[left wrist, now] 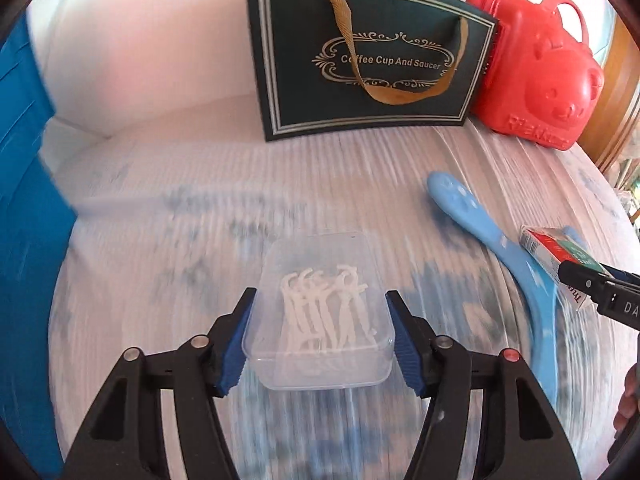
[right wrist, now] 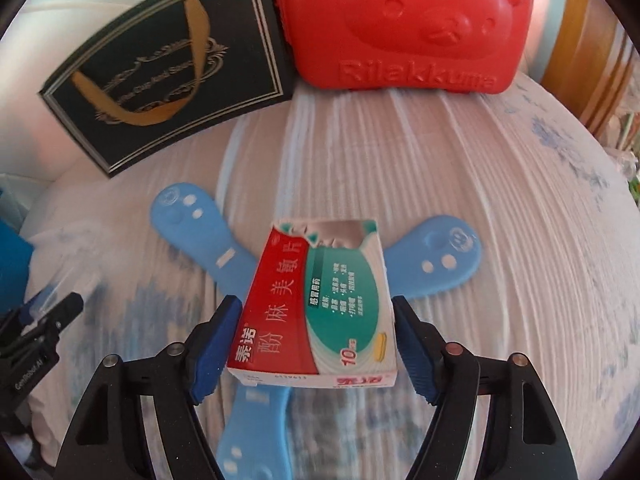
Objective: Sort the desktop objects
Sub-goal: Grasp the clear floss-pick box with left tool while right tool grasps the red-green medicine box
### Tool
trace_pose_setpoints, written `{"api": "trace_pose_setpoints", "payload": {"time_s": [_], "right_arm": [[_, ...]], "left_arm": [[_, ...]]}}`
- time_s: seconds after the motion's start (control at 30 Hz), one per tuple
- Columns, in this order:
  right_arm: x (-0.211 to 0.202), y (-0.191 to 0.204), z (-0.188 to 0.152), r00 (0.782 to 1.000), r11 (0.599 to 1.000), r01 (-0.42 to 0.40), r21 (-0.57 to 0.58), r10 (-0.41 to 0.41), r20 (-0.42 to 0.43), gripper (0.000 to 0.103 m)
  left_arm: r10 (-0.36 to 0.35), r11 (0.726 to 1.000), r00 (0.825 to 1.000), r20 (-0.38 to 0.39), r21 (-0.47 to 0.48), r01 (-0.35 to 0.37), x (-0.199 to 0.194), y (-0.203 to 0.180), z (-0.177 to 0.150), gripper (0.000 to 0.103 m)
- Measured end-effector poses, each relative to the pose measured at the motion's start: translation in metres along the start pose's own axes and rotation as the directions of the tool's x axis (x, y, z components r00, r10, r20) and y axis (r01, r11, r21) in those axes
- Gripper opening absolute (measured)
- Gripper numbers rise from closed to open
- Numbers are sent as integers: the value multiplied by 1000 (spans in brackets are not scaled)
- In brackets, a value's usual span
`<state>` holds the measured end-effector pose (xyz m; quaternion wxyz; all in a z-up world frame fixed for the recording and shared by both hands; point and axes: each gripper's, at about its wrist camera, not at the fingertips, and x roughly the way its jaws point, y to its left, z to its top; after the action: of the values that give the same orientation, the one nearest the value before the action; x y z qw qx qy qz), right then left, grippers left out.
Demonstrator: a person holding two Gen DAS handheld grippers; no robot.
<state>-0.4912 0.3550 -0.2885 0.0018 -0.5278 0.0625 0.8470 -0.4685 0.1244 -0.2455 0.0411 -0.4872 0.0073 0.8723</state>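
A clear plastic box of white floss picks (left wrist: 320,340) sits between the blue pads of my left gripper (left wrist: 320,293), which press on both of its long sides. It stays sharp while the cloth under it smears. My right gripper (right wrist: 316,300) is shut on a red, white and teal medicine carton (right wrist: 316,312) with a torn far end, held over a blue three-armed plastic piece (right wrist: 192,220). From the left wrist view the carton (left wrist: 560,248) and the right gripper (left wrist: 592,284) show at the right edge. The left gripper (right wrist: 48,316) appears at the far left of the right wrist view.
A dark gift bag (left wrist: 372,60) marked "Coffee Cup And Saucer" and a red bear-faced case (left wrist: 536,76) stand at the back. The white cloth with blue print (left wrist: 160,200) covers the table. A blue surface (left wrist: 24,200) borders the left. Part of a hand (left wrist: 630,400) shows at the right.
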Motion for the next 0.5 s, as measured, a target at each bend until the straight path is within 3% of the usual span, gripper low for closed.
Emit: {"api": "trace_pose_setpoints", "payload": {"time_s": [0.23,0.4,0.5], "right_arm": [[-21,6,-41,999,998,-1,-67,-2,-46,74],[-14,-11,-75,991,999,2,-41,-8,-133,76],[-11,-23,-81,990,999,-37,16,39,-134,84]], "left_arm": [[20,999,1000,-22,-28,-21,-31,-4,-49,62],[40,998,998,-47,-48,-43,-44,-8,-85,62],[72,995,996,-61,-62,-76,-43,-4,-97,62]]}}
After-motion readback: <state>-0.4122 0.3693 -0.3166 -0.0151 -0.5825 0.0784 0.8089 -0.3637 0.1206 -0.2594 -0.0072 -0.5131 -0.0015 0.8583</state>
